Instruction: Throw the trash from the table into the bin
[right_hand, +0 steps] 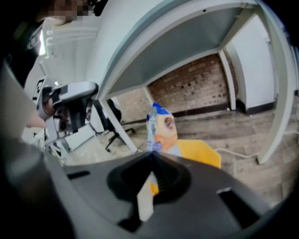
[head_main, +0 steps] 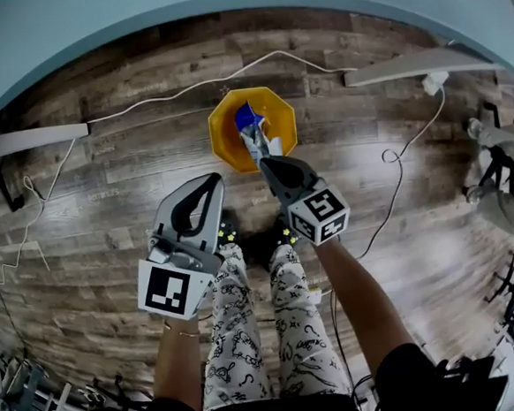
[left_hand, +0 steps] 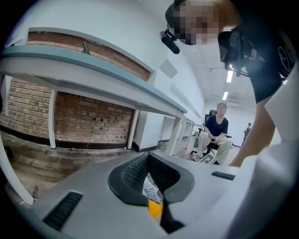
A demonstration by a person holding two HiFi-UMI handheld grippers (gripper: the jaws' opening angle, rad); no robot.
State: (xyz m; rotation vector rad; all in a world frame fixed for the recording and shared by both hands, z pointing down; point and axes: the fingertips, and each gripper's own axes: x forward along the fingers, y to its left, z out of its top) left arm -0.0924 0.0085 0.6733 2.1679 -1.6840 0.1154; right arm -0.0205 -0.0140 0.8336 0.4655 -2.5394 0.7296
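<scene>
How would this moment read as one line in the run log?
right hand-held gripper: shut on snack wrapper, over yellow bin | left hand-held gripper: shut, empty | release: not yet done

A crinkled blue, white and orange plastic snack wrapper [right_hand: 161,128] juts from the right gripper [head_main: 267,164], whose jaws are closed on its lower edge. It hangs over an open yellow octagonal plastic bin [head_main: 224,141] standing on the wood floor. A blue scrap [head_main: 247,114] lies inside the bin.
</scene>
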